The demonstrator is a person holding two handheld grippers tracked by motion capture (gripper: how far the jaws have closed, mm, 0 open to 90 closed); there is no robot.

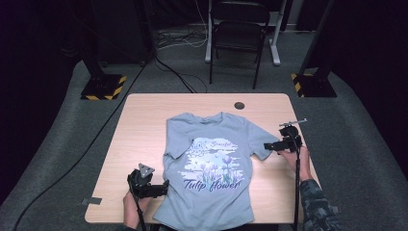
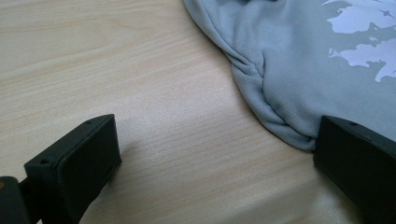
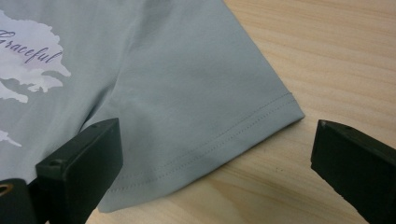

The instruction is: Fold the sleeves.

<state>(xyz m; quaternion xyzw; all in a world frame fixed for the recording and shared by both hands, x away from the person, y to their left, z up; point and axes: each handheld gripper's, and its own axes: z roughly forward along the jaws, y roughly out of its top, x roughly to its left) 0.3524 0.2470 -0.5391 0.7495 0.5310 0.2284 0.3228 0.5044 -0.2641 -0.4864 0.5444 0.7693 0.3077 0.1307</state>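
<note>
Desk, wooden: one, with one small dark round spot near its far edge, perhaps a cable hole. T-shirt, grey-blue, printed: one; grippers: two, the left gripper and the right gripper, two black jaws each. Folding chair beyond the desk: one; black stand bases with yellow-black striping: two.

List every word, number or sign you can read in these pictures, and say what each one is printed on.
"Tulip flower": large purple script low on the print of the grey T-shirt, read in the high view.
"Graceful": small script at the top of the same print, read in the right gripper view; the start of the word is cut off there.
Yellow-and-black hazard stripes: on the floor bases of the stands, no words.
No numbers or brand labels can be read.
</note>
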